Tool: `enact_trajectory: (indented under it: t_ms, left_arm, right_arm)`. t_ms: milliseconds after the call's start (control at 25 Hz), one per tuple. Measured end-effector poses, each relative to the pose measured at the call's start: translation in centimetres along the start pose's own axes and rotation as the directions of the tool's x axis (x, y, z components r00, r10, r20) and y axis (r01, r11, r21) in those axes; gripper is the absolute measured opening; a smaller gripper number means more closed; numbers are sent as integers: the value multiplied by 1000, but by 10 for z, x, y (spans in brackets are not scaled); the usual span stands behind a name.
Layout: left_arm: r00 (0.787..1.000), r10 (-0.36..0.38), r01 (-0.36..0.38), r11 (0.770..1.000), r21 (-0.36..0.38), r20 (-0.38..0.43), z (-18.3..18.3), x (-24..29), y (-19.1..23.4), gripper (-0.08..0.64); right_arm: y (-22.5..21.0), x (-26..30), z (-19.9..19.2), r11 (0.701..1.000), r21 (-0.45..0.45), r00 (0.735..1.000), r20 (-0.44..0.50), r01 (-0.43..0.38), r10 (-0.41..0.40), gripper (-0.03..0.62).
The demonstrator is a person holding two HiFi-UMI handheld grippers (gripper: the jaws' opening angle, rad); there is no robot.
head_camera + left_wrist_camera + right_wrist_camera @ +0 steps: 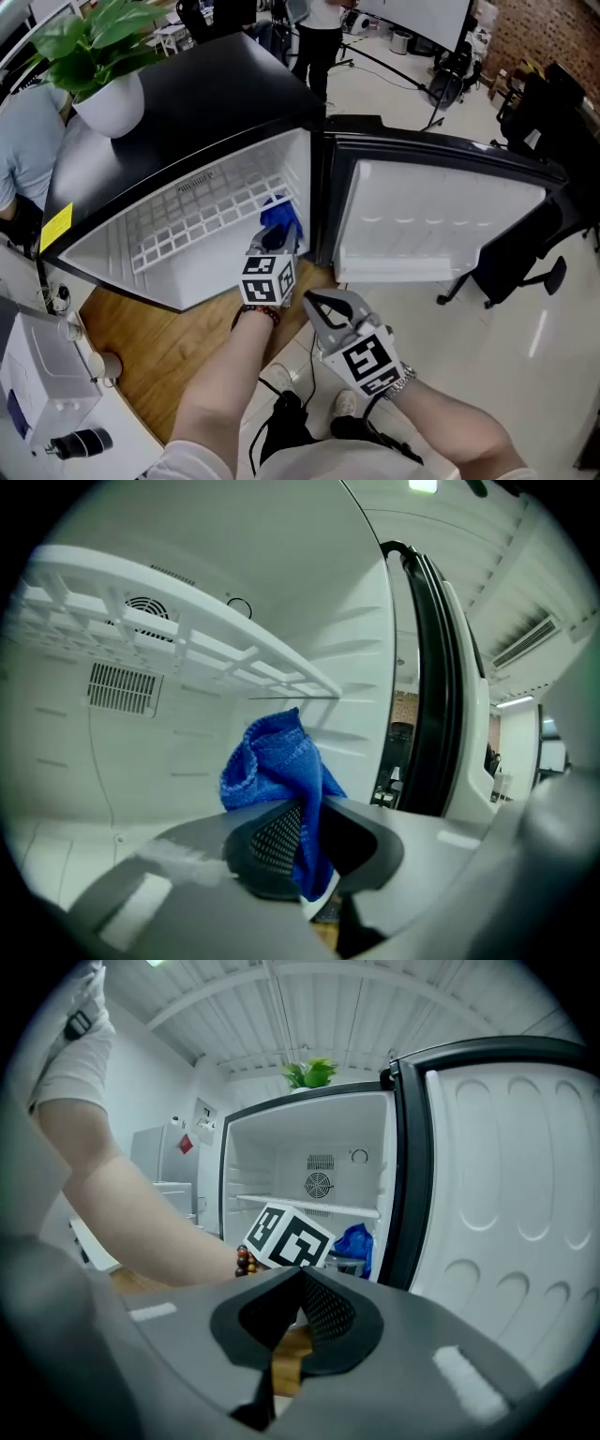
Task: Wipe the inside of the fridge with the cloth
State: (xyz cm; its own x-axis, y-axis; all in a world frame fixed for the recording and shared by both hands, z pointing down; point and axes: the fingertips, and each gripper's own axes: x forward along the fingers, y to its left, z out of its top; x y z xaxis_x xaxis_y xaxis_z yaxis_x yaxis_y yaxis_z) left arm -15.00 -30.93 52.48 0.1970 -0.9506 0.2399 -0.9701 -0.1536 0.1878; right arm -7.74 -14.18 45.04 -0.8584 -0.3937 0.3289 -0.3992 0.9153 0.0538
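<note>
Left tongs pinch narrowly on a crumpled blue terry cloth. It bunches out past their tips inside the black mini fridge with a white liner, just under its white grid shelf. Right tongs are pressed together on nothing, outside by the open white-lined door. In the left gripper view, the back wall lies at eleven o'clock from the cloth and the side wall at two. The left hand is the nearer. Only shelf and cloth show inside.
</note>
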Motion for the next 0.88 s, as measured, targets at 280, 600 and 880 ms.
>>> enact_trajectory:
  t_ms: [280,600,880]
  left_arm:
    - [1000,-9,9,1000,0,0,-2,-11,-16,41]
    - [1000,-22,22,1000,2,5,-2,-22,-31,41]
    - [1000,-25,26,1000,-10,9,-2,-38,-36,41]
  right_arm:
    - [2,-13,4,1000,-11,1000,12,-3,3,2]
    - [8,-29,6,999,-43,1000,14,-14,15,2]
    - [10,-41,10,999,-46,1000,21,-15,16,2]
